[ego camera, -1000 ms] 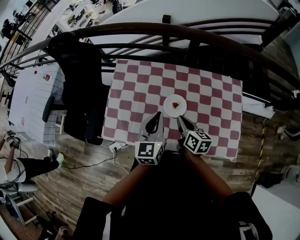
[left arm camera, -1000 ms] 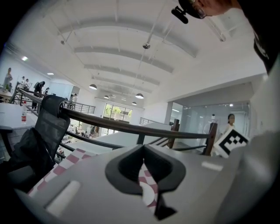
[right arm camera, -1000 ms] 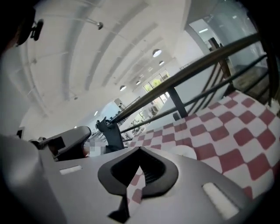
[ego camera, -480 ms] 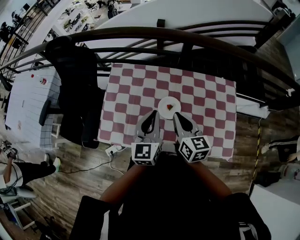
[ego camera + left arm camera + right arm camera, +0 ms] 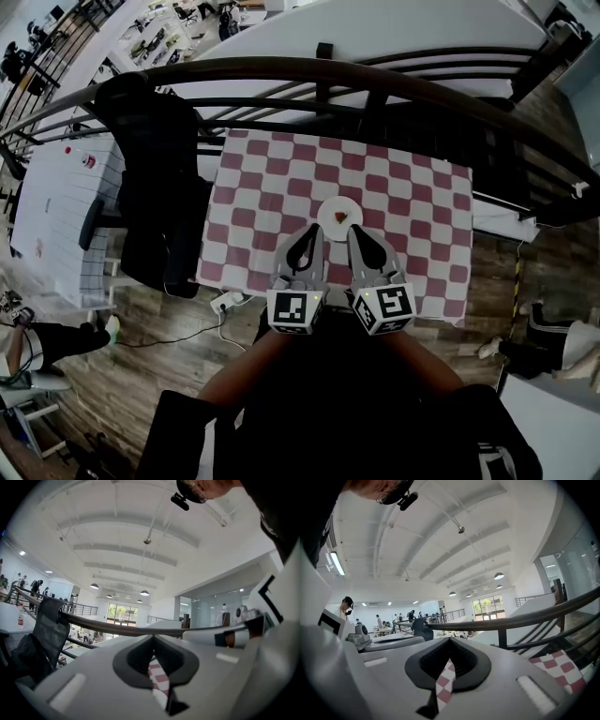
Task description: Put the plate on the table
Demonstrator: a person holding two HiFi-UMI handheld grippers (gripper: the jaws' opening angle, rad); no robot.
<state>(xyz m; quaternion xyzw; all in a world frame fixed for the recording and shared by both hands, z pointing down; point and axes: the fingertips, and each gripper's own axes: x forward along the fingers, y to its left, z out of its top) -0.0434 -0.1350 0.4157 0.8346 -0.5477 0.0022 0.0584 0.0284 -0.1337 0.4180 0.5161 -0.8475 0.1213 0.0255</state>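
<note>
Since a second ago the right gripper [image 5: 355, 231] has swung from a slant to lie straight, and both grippers have drawn in side by side. The left gripper [image 5: 307, 232] lies just beside it, parallel. Each has its jaws fully together and holds nothing; only a thin strip of checked cloth shows through the slot behind each pair. The plate [image 5: 339, 215] rests on the surface [image 5: 422, 216], which is covered by a red-and-white checked cloth. It sits near the middle, somewhat toward the near edge and well apart from every edge. A small red piece of food [image 5: 343, 216] lies on it. The tips of both grippers end just short of the plate's near rim, one to each side; whether either touches it cannot be told. Bare cloth lies open to left, right and beyond the plate. A dark curved railing [image 5: 375, 80] runs along the far edge. A black chair [image 5: 155, 178] stands against the left edge.
</note>
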